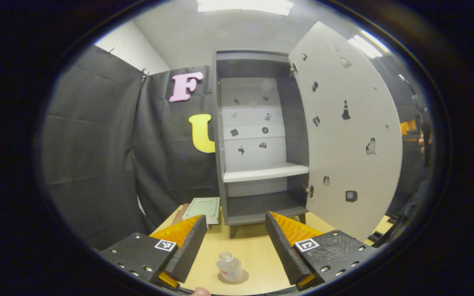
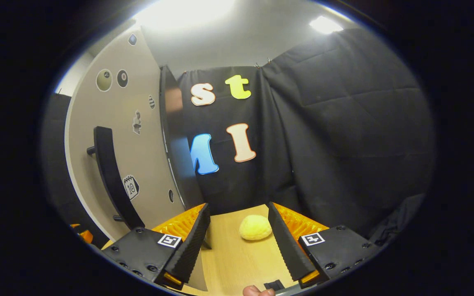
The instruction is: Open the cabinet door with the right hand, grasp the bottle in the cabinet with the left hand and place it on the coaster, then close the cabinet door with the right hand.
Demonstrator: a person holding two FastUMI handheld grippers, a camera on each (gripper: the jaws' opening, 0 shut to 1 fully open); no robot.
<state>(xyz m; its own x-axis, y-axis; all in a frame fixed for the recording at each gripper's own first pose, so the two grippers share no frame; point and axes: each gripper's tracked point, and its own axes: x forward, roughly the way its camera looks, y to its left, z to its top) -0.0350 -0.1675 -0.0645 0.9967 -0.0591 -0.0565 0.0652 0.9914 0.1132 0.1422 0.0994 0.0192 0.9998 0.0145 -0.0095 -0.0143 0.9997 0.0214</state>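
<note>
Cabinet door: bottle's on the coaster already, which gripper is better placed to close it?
Right. The right gripper is open beside the cabinet door, its handle close by. The left gripper hangs over the bottle on the coaster, facing the cabinet's inside.

You see a clear, glossy bottle (image 1: 229,266) on a pale wood-grain table (image 1: 257,250); the cabinet (image 1: 257,135) and its door (image 1: 344,123) look matt, smooth painted board; the door handle (image 2: 111,176) looks matt dark plastic; the lemon (image 2: 255,227) looks dimpled.

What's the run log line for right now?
door: open | bottle: on coaster | left gripper: open | right gripper: open, beside door | left: close door
</note>
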